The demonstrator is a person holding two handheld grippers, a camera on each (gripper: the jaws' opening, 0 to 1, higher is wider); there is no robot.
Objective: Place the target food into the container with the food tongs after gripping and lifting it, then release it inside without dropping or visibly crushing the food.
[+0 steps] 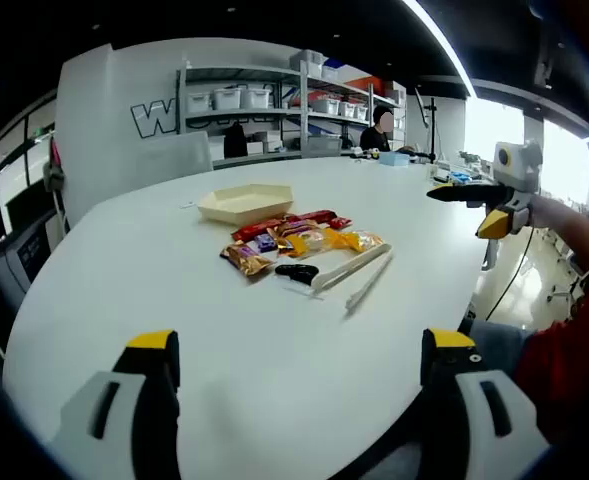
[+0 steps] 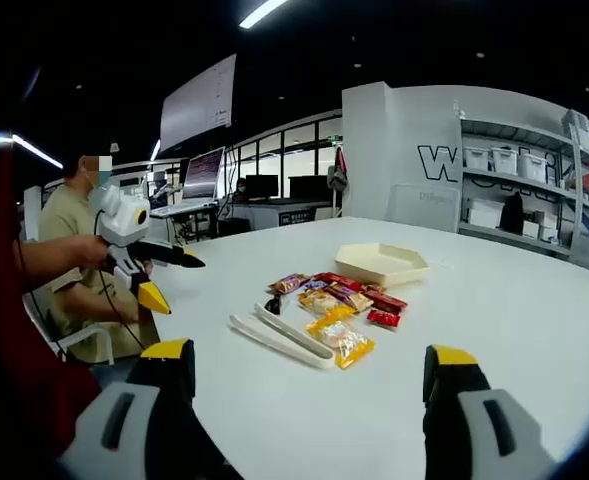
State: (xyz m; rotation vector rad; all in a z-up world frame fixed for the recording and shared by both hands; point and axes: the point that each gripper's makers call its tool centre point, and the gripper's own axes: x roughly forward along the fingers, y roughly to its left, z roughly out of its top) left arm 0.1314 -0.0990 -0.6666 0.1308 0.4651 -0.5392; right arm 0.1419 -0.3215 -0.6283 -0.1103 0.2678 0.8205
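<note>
Both grippers, left [image 1: 299, 365] and right [image 2: 309, 375], hover with jaws spread, empty. Snack packets [image 1: 299, 240] lie beside the tray [image 1: 246, 202]; reach first for the white tongs [image 2: 279, 338], squarely.

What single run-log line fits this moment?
left gripper: open | right gripper: open | tongs: on table, untouched | snacks: beside tongs | container: empty

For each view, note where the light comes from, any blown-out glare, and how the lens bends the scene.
Left gripper view: a ceiling light strip streaks overhead, the windows at right are blown out, and the white table curves into a bulge. Right gripper view: ceiling lights glow against a dark ceiling, the table is evenly lit with soft shadows under the tongs, and the shelving bows near the edge.
</note>
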